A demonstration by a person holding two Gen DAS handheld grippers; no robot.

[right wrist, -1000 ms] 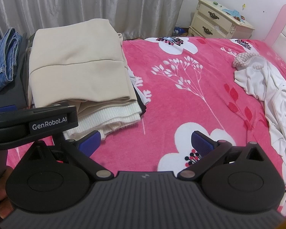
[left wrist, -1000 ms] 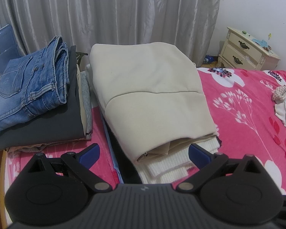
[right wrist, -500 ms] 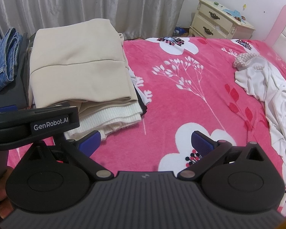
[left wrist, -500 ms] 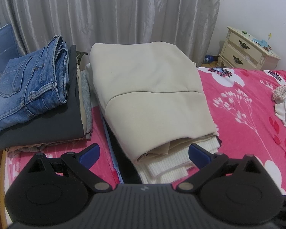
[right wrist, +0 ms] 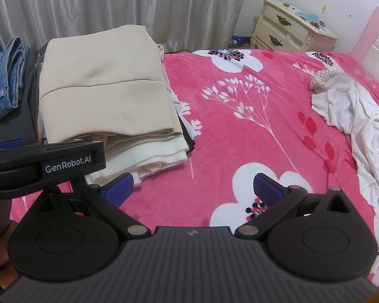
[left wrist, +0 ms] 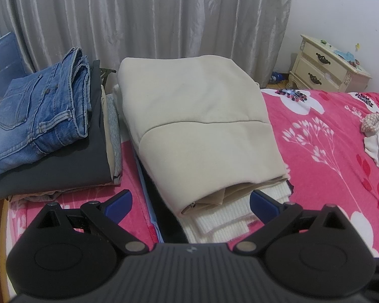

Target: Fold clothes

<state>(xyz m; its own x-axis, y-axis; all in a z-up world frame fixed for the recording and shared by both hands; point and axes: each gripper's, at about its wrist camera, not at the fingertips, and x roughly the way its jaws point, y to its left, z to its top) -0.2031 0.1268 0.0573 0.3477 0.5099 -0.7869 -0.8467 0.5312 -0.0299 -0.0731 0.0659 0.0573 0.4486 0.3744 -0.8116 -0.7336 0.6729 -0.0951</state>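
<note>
A folded beige garment [left wrist: 197,126] tops a pile on the pink floral bed [left wrist: 336,156], over a white ribbed knit [left wrist: 227,217] and dark items. My left gripper [left wrist: 190,202] is open and empty, just in front of this pile. A second pile at the left has folded blue jeans [left wrist: 38,116] on a dark grey garment [left wrist: 63,166]. My right gripper [right wrist: 193,186] is open and empty above the bedspread, right of the beige pile [right wrist: 103,88]. Unfolded white clothes [right wrist: 361,126] lie crumpled at the right of the bed [right wrist: 240,139].
A cream nightstand [left wrist: 328,68] stands at the back right by the white wall. Grey curtains [left wrist: 139,17] hang behind the bed. A blue bin [left wrist: 2,63] is at the far left. A pink headboard [right wrist: 374,40] is at the right. The left gripper's body [right wrist: 45,161] is at the right view's left.
</note>
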